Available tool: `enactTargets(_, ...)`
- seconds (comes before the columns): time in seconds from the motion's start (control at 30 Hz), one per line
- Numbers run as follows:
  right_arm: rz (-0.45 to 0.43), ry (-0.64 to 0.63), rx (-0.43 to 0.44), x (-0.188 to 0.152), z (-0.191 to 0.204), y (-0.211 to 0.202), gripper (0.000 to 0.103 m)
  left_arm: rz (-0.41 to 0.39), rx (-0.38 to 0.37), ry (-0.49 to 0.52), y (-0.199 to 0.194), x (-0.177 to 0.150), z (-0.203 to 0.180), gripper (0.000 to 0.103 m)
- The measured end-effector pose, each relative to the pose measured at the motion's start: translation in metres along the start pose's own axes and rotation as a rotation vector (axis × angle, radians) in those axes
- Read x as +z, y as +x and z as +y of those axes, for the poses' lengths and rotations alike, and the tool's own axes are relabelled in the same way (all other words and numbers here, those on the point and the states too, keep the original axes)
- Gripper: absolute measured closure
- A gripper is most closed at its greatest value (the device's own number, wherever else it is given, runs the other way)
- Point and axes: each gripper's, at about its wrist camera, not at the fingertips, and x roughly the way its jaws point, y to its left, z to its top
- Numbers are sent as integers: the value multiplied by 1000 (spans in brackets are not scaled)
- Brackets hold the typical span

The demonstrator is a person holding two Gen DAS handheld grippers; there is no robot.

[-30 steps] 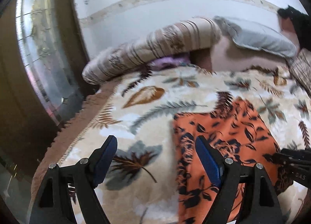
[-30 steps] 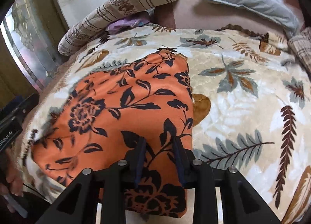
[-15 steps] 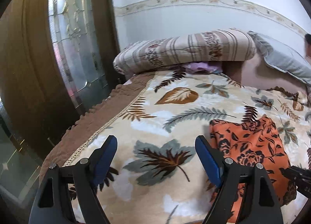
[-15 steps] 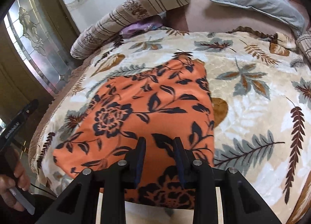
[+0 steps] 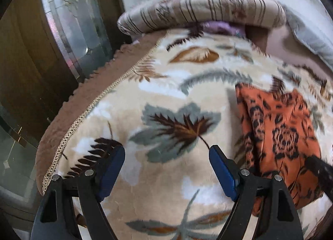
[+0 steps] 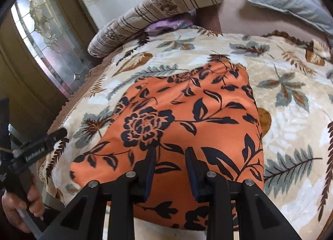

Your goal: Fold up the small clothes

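An orange garment point(image 6: 187, 115) with a black flower print lies flat on the leaf-patterned blanket point(image 6: 291, 136). My right gripper point(image 6: 170, 150) hovers over the garment's near part. Its jaws stand a narrow gap apart, with flat cloth showing between them and nothing pinched. My left gripper point(image 5: 166, 150) is wide open above bare blanket point(image 5: 170, 129), to the left of the garment point(image 5: 281, 136) and apart from it. One left finger point(image 6: 41, 144) and the hand point(image 6: 18, 208) holding that gripper show at the left edge of the right wrist view.
A rolled striped quilt point(image 6: 156, 11) and a grey pillow point(image 6: 281, 0) lie at the bed's far end, with a purple cloth point(image 6: 166, 24) tucked under the roll. The blanket's brown fringed edge point(image 5: 83, 115) runs along the left, beside a wood and glass door point(image 5: 68, 21).
My left gripper has swung left off the garment, to bare blanket near the bed's left edge, and tilted down. My right gripper slid left along the garment's near edge.
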Motion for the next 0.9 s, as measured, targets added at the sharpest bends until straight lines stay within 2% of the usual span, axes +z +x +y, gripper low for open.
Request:
enactTargets(0.27, 4, -15, 1, -2, -7, 18, 70, 20, 40, 113, 8, -4, -21, 20)
enactTargets(0.5, -9, -8, 31, -2, -13, 23, 71, 4, 60, 112, 9, -1, -21, 20)
enactTargets(0.9, -16, -16, 34, -2, -12, 26, 71, -8, 73, 115, 9, -1, -21, 20)
